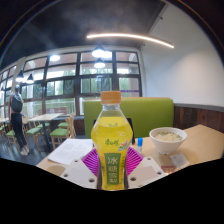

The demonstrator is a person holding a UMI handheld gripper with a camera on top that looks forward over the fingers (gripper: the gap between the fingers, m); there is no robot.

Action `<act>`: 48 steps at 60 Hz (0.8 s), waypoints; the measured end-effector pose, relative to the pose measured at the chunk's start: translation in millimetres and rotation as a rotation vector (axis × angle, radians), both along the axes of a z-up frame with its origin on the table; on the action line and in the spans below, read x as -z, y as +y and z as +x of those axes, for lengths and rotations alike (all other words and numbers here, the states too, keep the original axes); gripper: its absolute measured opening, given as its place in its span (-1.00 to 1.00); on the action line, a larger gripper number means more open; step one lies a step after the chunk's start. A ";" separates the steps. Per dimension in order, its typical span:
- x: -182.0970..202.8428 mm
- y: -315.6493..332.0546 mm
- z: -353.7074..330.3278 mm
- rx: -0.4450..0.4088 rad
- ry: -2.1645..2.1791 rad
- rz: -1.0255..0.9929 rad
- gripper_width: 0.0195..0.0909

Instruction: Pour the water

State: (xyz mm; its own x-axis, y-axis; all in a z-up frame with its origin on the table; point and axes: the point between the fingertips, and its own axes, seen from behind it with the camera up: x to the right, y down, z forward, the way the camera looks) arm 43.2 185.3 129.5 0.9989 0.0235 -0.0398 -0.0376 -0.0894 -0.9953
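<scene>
Cafe table [205, 148], upright bottle [112, 140] clamped in gripper [113, 163]

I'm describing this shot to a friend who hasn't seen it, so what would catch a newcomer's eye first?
First, the yellow drink bottle with an orange cap, upright and clamped between the pink pads of the gripper. Just beyond it to one side, a white bowl sits on the wooden table, and a white sheet of paper lies on the other side. Behind stand a green booth seat and big windows.
</scene>
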 end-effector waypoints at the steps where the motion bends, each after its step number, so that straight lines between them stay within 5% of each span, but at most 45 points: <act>1: 6.6 5.6 5.4 -0.004 -0.010 -0.014 -0.72; 9: 47.2 13.5 9.3 -0.025 -0.013 -0.101 -0.72; 23: 43.4 18.2 9.9 -0.046 -0.024 -0.075 -0.71; 31: 47.9 11.7 11.6 -0.044 -0.045 -0.107 0.05; 35: 41.5 4.1 16.0 -0.046 -0.060 -0.117 0.87; 38: 31.5 -9.6 20.6 -0.032 -0.058 -0.108 0.71; 48: -5.7 -97.8 6.6 -0.033 -0.017 -0.076 0.79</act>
